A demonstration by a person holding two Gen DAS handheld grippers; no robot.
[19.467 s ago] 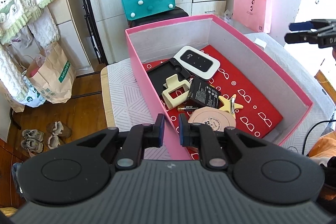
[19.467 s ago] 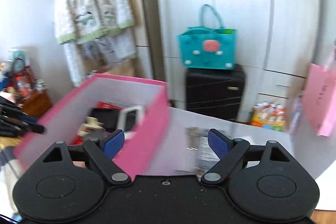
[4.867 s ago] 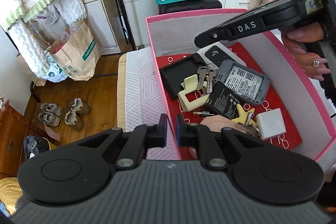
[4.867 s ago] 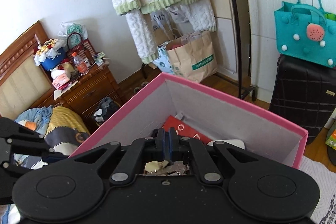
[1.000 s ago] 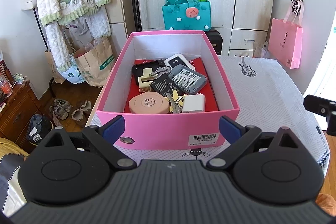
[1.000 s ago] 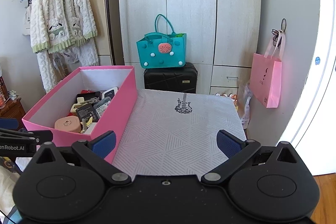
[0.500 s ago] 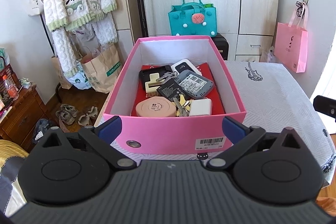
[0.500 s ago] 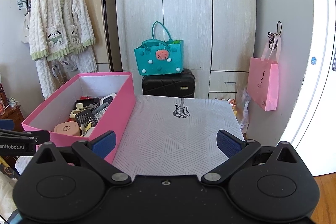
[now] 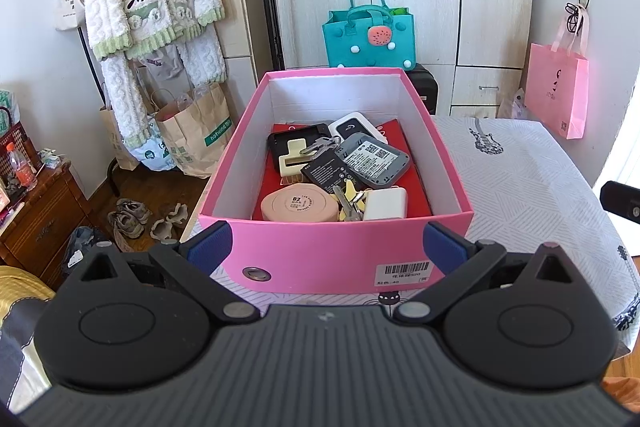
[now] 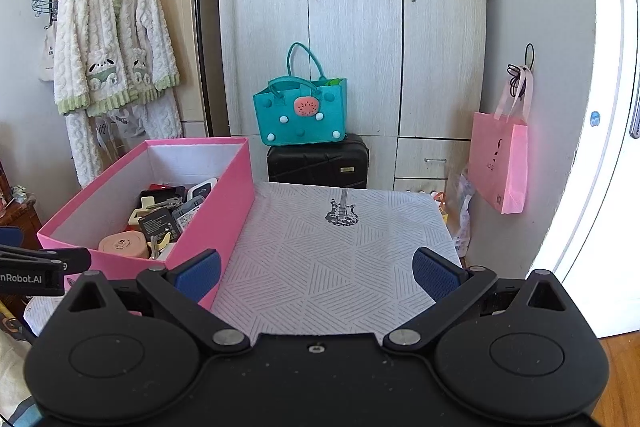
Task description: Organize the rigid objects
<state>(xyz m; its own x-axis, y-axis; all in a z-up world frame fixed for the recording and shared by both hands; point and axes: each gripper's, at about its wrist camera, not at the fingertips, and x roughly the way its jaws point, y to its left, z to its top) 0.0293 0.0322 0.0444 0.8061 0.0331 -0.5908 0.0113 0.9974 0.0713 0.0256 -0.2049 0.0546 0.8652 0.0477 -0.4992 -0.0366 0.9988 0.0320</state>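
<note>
A pink box (image 9: 336,255) stands on the table's left side; it also shows in the right wrist view (image 10: 216,215). Inside lie a peach round case (image 9: 294,205), a white charger (image 9: 386,203), keys (image 9: 348,201), a grey router (image 9: 376,159), a black battery (image 9: 326,171), a cream clip (image 9: 294,157) and a white device (image 9: 352,125). My left gripper (image 9: 326,249) is open and empty, just in front of the box's near wall. My right gripper (image 10: 316,271) is open and empty over the tablecloth, right of the box.
A white patterned tablecloth (image 10: 340,247) with a guitar print covers the table. Behind stand a black suitcase (image 10: 320,161) with a teal bag (image 10: 300,115), wardrobes, and a pink bag (image 10: 500,163). A wooden cabinet (image 9: 36,207) and shoes (image 9: 136,219) are at left.
Both grippers have drawn back and risen slightly from the box; earlier the right gripper, shut, was in the box and more items appeared there. Both now stand wide open.
</note>
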